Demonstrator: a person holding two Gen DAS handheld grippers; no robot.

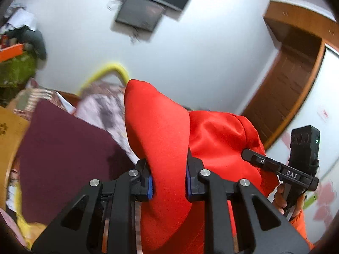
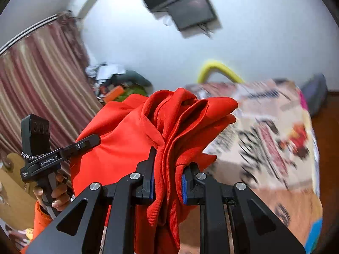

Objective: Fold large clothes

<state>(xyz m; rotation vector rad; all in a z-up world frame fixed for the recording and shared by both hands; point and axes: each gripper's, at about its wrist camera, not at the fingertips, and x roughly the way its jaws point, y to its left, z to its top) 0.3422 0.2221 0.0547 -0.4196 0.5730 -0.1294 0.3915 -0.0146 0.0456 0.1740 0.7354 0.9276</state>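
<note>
A large red garment [image 1: 165, 139] hangs lifted in the air between both grippers. My left gripper [image 1: 168, 182] is shut on a bunched fold of it. My right gripper [image 2: 167, 182] is shut on another bunched fold of the same red garment [image 2: 178, 124]. In the left wrist view the right gripper [image 1: 254, 158] shows at the right, its fingers against the cloth, held by a hand. In the right wrist view the left gripper [image 2: 84, 144] shows at the left, also at the cloth. The lower part of the garment is hidden below both frames.
A bed with a patterned cover [image 2: 264, 131] lies to the right, with a yellow hoop [image 2: 218, 67] behind it. A maroon cloth [image 1: 63, 152] lies at the left. Striped curtains [image 2: 38, 80], a clutter pile [image 2: 120, 84] and a wooden door frame [image 1: 292, 78] stand around.
</note>
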